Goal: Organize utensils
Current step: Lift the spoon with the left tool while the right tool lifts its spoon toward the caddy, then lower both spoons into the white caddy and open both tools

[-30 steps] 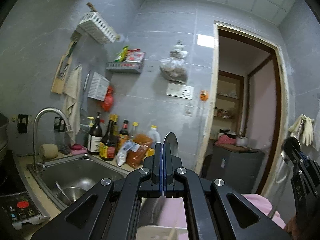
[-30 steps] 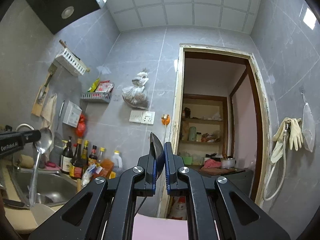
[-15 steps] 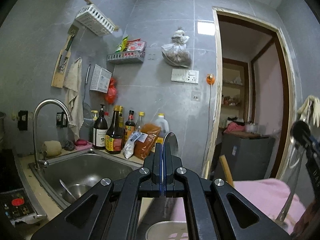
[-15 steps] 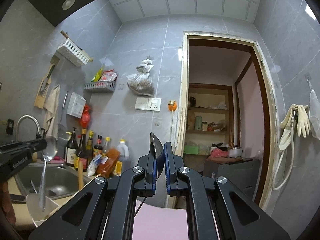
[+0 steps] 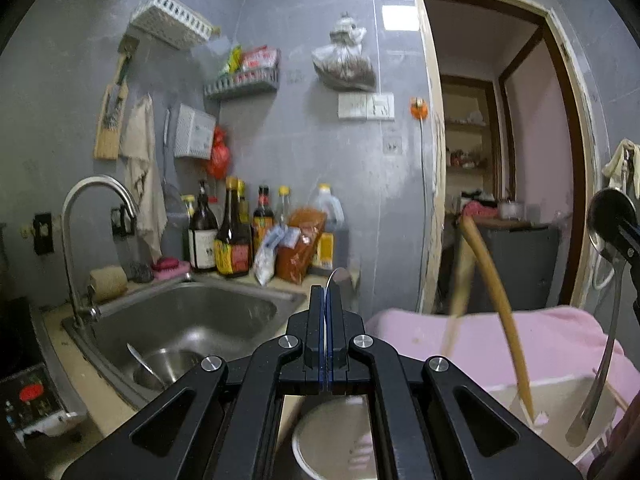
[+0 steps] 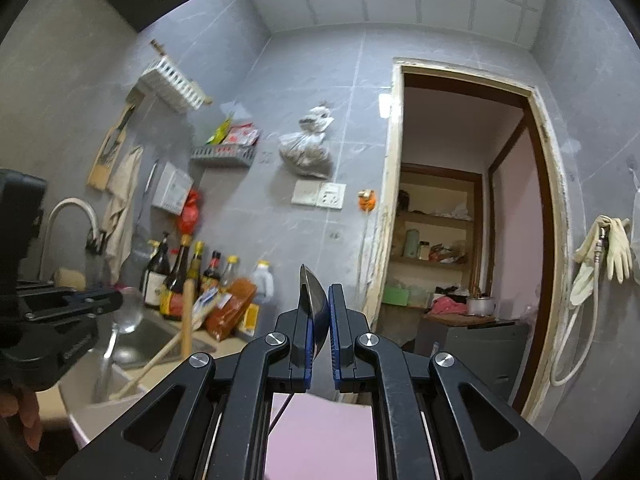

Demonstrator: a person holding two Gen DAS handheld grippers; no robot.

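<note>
My left gripper (image 5: 327, 296) is shut on a metal spoon (image 5: 333, 276), bowl end up; it also shows in the right wrist view (image 6: 130, 312) with its handle hanging down. My right gripper (image 6: 318, 304) is shut on another metal spoon (image 6: 312, 292), bowl up; in the left wrist view this spoon (image 5: 608, 216) hangs with its handle over a white utensil holder (image 5: 568, 408). Wooden utensils (image 5: 500, 304) stand in that holder. A white cup (image 5: 336, 436) sits below my left gripper.
A steel sink (image 5: 192, 320) with a spoon and a small bowl lies left, under a faucet (image 5: 92, 200). Sauce bottles (image 5: 232, 236) line the wall behind it. A pink cloth (image 5: 552, 336) covers the surface at right. A doorway (image 6: 460, 240) opens beyond.
Both views have tilted downward. The white holder, the wooden utensils and the white cup have come into view below. Both grippers still hold their spoons.
</note>
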